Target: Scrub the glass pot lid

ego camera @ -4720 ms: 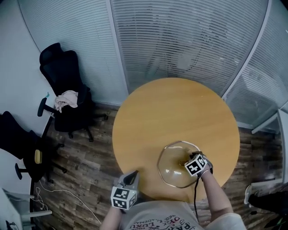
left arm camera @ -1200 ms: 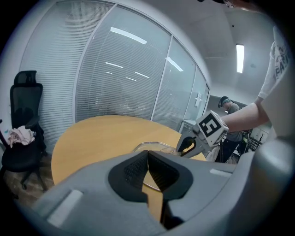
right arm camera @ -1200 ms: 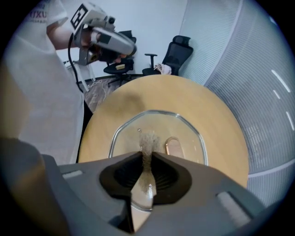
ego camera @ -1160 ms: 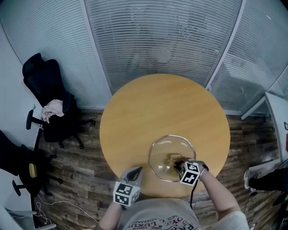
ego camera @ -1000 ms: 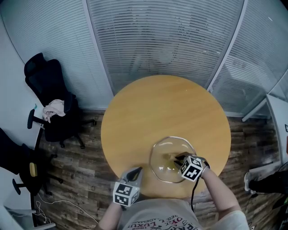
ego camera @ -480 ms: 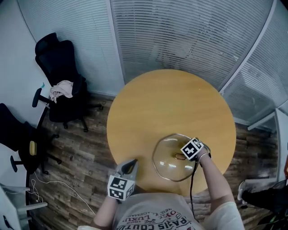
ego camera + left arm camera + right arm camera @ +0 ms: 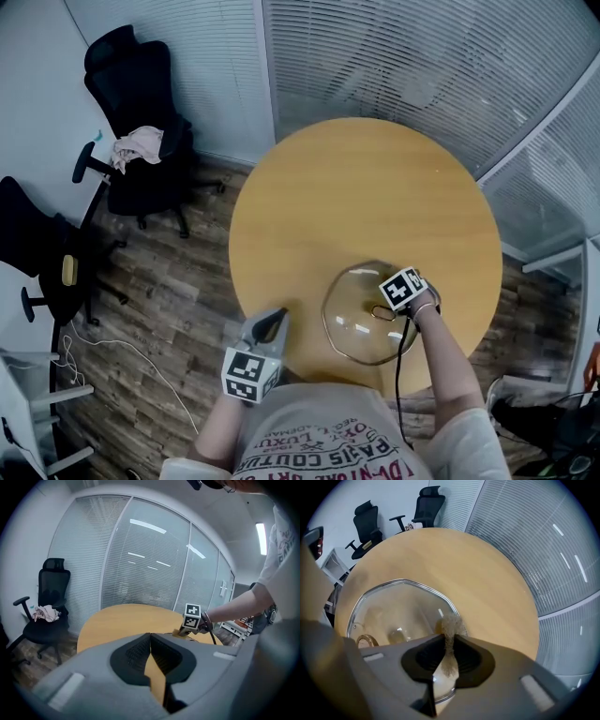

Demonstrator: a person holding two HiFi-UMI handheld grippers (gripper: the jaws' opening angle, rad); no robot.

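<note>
Glass, the lid (image 7: 349,330) lay flat on the round wooden table (image 7: 356,178), near the person's edge and towards the right. The right gripper (image 7: 449,641) was over it, jaws clenched on a tuft of beige fibrous pad (image 7: 450,625) whose tip reached the lid's far rim. The left gripper (image 7: 151,641) hung off the table's near edge, well apart from the lid, jaws pressed together with nothing between. A black chair (image 7: 141,159) stood on the plank floor at left.

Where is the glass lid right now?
In the head view, the lid lies on the table's near right part, under the right gripper's scrubber.
</note>
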